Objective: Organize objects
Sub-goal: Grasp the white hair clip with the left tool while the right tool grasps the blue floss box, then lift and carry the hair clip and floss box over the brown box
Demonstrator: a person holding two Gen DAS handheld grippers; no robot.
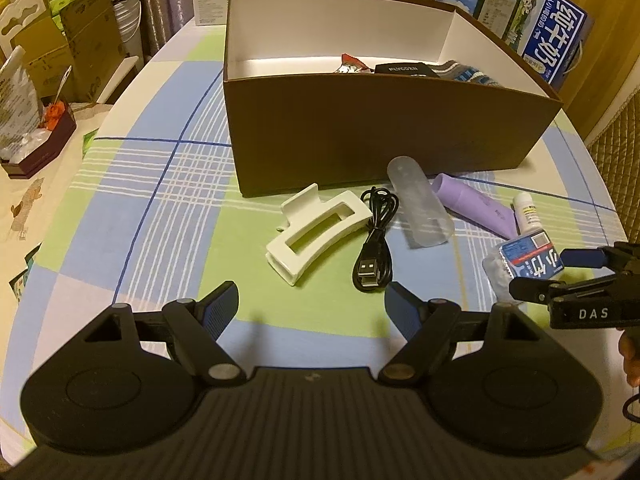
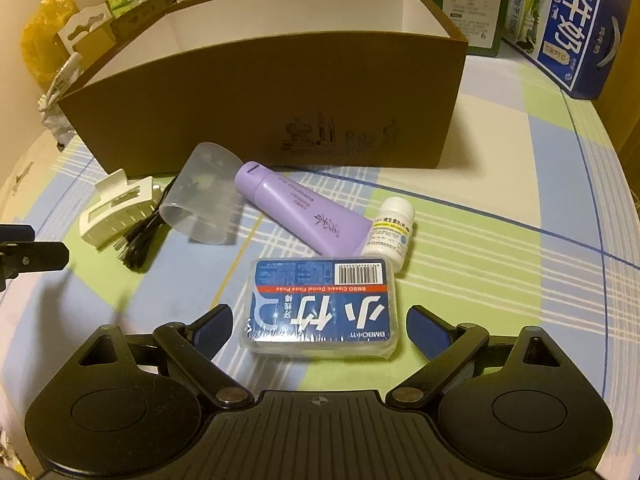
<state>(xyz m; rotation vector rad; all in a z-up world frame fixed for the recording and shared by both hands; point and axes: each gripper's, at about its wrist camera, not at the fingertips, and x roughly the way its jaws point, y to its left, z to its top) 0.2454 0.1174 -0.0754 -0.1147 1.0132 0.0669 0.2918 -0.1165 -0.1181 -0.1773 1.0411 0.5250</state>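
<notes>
A blue dental floss box (image 2: 324,304) lies on the checked tablecloth between the open fingers of my right gripper (image 2: 320,320), with a small gap on each side. Behind it lie a purple tube (image 2: 300,212), a white pill bottle (image 2: 390,232), a clear plastic cup (image 2: 200,196), a black USB cable (image 2: 140,240) and a white hair claw (image 2: 116,212). The brown box (image 1: 380,132) stands behind them and holds a snack wrapper, a black item and socks. My left gripper (image 1: 312,304) hovers open and empty just short of the hair claw (image 1: 316,236) and cable (image 1: 376,248).
Blue milk cartons (image 1: 560,36) stand behind the brown box at the right. Cardboard boxes (image 1: 60,52) and a small dark tray (image 1: 40,136) sit on a side surface to the left. The round table's edge curves close by on both sides.
</notes>
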